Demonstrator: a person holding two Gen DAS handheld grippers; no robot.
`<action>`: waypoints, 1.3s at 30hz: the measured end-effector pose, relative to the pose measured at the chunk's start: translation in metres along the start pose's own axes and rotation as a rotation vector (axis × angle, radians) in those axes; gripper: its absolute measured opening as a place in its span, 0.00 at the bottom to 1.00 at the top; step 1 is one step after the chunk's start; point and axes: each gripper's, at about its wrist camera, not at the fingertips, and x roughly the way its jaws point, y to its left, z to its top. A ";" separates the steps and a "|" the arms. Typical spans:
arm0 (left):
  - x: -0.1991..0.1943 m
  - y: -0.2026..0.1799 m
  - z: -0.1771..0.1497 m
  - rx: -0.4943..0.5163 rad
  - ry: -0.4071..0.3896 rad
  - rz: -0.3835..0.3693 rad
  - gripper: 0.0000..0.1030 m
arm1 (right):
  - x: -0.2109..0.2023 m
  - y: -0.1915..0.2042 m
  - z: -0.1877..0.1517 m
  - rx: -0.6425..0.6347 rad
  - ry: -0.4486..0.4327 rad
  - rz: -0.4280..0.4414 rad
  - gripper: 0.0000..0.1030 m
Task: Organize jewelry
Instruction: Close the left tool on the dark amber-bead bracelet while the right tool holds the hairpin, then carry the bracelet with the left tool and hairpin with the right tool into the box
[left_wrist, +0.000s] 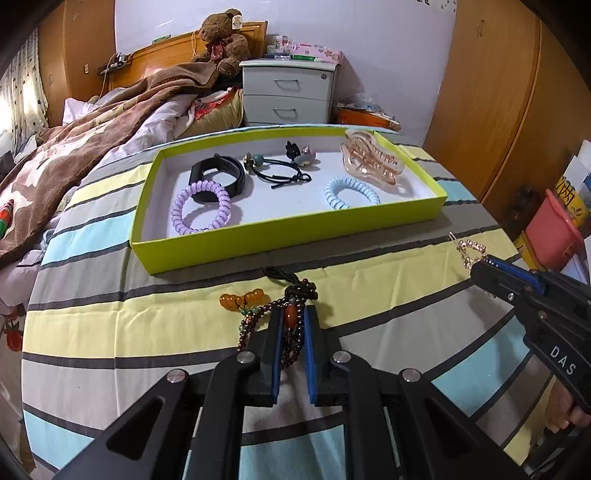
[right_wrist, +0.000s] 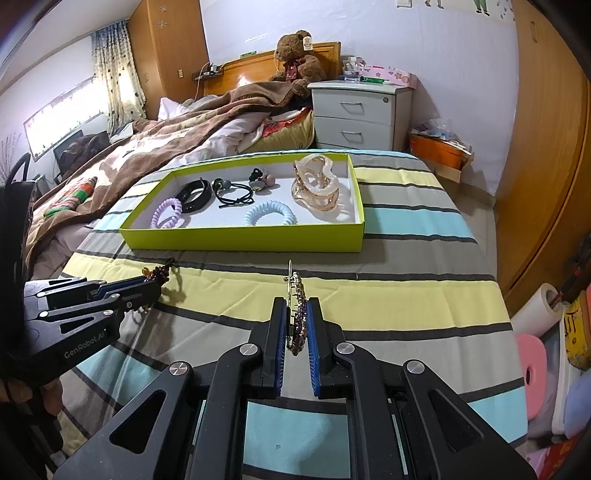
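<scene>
Landmark: green tray (left_wrist: 280, 236), lying crosswise on the striped bed (left_wrist: 110, 332), beyond both sets of jaws.

Left gripper (left_wrist: 291, 325): jaws clenched on the dark bead necklace (left_wrist: 295, 295). Its strands run lengthwise between the pads, the black cord loop pointing at the tray's near wall. The amber pendant (left_wrist: 243, 301) lies on the sheet just left of the jaws, on the near side of the tray. The tray wall is close ahead, slightly left of my axis.

Right gripper (right_wrist: 296, 321): jaws grasping the jewelled hair clip (right_wrist: 296, 306) on edge, long axis in line with the fingers, its tip aimed at the tray's near wall. It looks lifted off the sheet, though the fisheye makes that uncertain.

Inside the tray, left to right: purple coil tie (left_wrist: 201, 206), black band (left_wrist: 218, 177), black elastic tie (left_wrist: 284, 171), blue coil tie (left_wrist: 351, 192), clear claw clip (left_wrist: 371, 158).

Judgement: both loads must travel forward over the near wall; the left jaws look the nearer, facing open floor between the coil ties.
</scene>
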 end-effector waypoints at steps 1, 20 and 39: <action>-0.001 0.001 0.000 -0.004 -0.001 -0.007 0.11 | -0.001 0.001 0.001 -0.001 -0.002 0.000 0.11; -0.035 0.006 0.016 -0.025 -0.081 -0.034 0.10 | -0.026 0.008 0.019 -0.019 -0.068 -0.006 0.11; -0.051 0.016 0.055 -0.031 -0.146 -0.062 0.10 | -0.031 0.016 0.056 -0.051 -0.119 0.008 0.11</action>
